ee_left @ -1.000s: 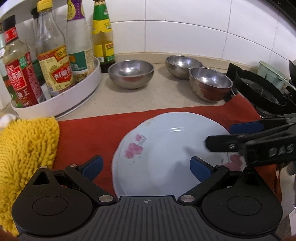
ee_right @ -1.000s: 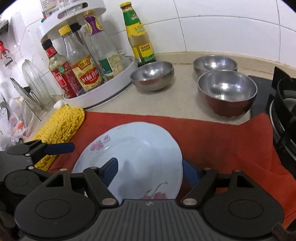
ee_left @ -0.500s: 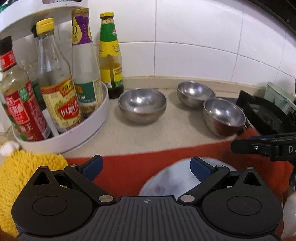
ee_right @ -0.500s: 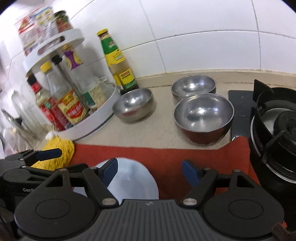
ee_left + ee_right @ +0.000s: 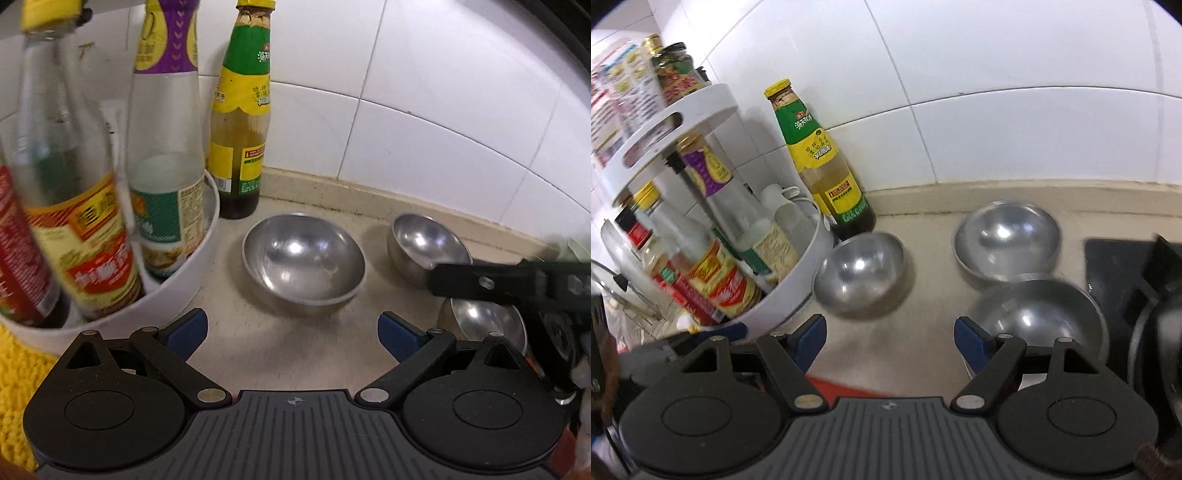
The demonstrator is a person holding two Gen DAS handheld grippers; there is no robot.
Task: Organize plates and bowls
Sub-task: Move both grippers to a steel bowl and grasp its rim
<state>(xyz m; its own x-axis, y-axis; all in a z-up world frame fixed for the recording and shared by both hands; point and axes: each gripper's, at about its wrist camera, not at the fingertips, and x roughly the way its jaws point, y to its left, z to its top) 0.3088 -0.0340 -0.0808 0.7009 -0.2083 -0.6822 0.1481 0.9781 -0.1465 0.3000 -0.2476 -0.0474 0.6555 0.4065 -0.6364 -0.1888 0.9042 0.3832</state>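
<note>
Though blurred, three steel bowls (image 5: 303, 260) look round.

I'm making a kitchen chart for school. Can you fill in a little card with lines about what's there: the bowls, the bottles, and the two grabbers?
bowls: three shiny metal bowls, all upright and empty: left bowl, back bowl, front bowl
bottles: green-and-yellow bottle stands on the counter by the wall; others sit in a white turntable rack
left gripper: open, empty
right gripper: open, empty
</note>
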